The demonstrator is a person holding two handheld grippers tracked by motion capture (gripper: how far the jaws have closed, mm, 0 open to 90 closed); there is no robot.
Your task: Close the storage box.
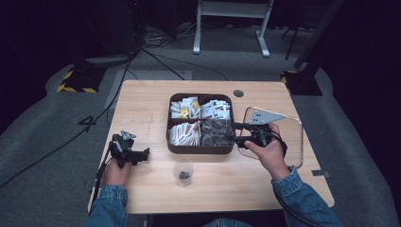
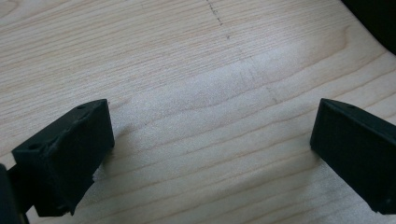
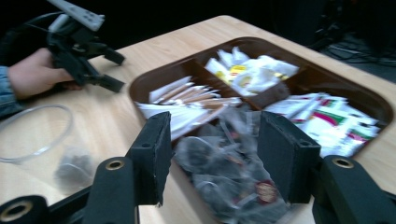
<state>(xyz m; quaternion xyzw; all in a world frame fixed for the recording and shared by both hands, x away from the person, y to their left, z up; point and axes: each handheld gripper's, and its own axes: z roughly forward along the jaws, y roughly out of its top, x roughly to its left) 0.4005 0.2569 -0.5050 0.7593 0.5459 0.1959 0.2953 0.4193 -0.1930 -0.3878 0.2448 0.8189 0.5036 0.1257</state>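
A brown tray (image 1: 170, 142) with four compartments sits mid-table. Its near right compartment holds dark sachets (image 1: 215, 132), which also lie under my jaws in the right gripper view (image 3: 219, 177). My right gripper (image 1: 235, 133) hovers open at that compartment's right edge, and nothing is held between its jaws (image 3: 212, 154). A clear plastic cup (image 1: 183, 171) with one dark sachet in it stands in front of the tray; it is blurred (image 3: 35, 135) at the left of the right gripper view. My left gripper (image 1: 140, 157) rests open on bare wood (image 2: 210, 140) at the table's left.
White and striped packets (image 1: 183, 133) fill the near left compartment, yellow-marked ones (image 1: 185, 108) the far left, and white ones with red and green print (image 1: 216, 109) the far right. A clear, metal-rimmed tray (image 1: 299, 137) lies right of the brown tray. A cable hole (image 1: 238, 93) marks the far edge.
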